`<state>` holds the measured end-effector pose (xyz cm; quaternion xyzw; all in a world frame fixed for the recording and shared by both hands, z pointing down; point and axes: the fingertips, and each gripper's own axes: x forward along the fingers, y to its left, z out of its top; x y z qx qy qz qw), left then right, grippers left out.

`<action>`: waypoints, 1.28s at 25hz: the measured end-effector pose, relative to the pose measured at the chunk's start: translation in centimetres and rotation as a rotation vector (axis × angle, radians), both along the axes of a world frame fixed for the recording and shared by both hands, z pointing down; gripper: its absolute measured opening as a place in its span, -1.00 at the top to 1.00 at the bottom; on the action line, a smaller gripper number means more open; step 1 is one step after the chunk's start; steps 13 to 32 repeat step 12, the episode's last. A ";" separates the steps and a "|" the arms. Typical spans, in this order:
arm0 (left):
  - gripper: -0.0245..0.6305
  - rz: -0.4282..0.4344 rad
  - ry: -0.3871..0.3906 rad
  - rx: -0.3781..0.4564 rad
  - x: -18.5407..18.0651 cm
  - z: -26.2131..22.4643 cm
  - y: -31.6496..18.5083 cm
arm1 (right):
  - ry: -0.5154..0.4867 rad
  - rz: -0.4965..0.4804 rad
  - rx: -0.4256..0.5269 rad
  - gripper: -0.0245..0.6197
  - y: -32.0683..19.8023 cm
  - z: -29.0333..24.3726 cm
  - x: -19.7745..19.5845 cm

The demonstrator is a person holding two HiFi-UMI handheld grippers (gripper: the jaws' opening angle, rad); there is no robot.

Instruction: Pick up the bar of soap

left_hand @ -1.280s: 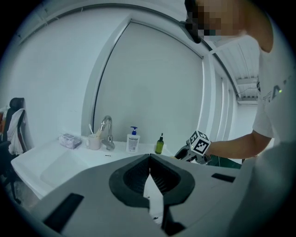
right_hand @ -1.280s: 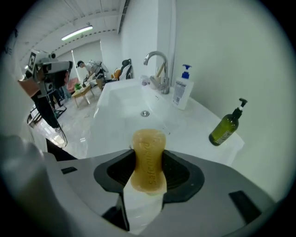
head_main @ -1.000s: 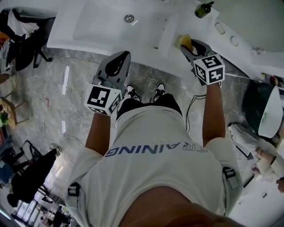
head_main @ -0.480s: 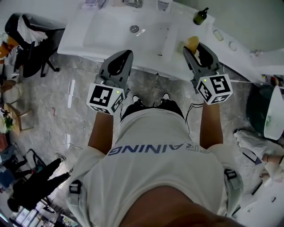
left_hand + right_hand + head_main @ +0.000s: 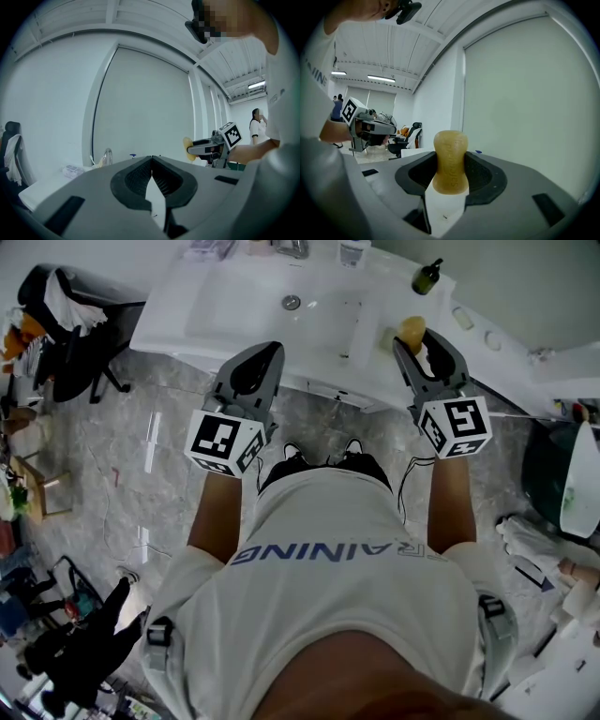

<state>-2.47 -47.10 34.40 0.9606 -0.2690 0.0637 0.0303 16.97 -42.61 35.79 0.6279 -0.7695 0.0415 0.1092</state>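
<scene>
A yellow-amber bar of soap [image 5: 450, 161] stands upright between the jaws of my right gripper [image 5: 450, 164], which is shut on it. From the head view the bar of soap [image 5: 411, 333] shows at the tip of the right gripper [image 5: 419, 341], lifted above the right end of the white sink counter [image 5: 225, 343]. My left gripper [image 5: 251, 360] hangs over the counter's front edge with its jaws closed and nothing in them; its own view shows the left gripper [image 5: 151, 165] tips touching, with the right gripper [image 5: 206, 149] and its soap [image 5: 187, 148] beyond.
The sink basin [image 5: 220, 296] with its drain [image 5: 292, 303] lies ahead. A dark green bottle [image 5: 427, 277] stands at the counter's back right, a faucet [image 5: 292, 248] at the back. A black office chair [image 5: 66, 334] is at left, a dark bin [image 5: 562, 474] at right.
The head view has shifted, so the sink counter sits lower and more fully in view. The right gripper stays shut on the soap; both grippers keep their pose.
</scene>
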 end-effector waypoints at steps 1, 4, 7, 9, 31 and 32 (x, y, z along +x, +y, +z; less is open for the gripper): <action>0.93 0.000 -0.001 -0.003 0.0 0.1 0.0 | -0.004 0.000 -0.004 0.33 0.0 0.2 0.0; 0.93 0.002 -0.006 -0.005 0.0 0.3 0.2 | -0.017 0.005 -0.010 0.33 0.3 0.5 0.1; 0.93 0.003 -0.006 -0.007 0.1 0.2 0.5 | -0.020 0.010 -0.015 0.33 0.7 0.6 0.4; 0.93 0.004 -0.007 -0.009 0.0 0.3 0.5 | -0.019 0.012 -0.015 0.33 0.7 0.6 0.5; 0.93 0.006 -0.006 -0.015 0.0 0.4 0.6 | -0.019 0.014 -0.013 0.33 0.8 0.5 0.6; 0.93 0.006 -0.006 -0.015 0.0 0.4 0.6 | -0.019 0.014 -0.013 0.33 0.8 0.5 0.6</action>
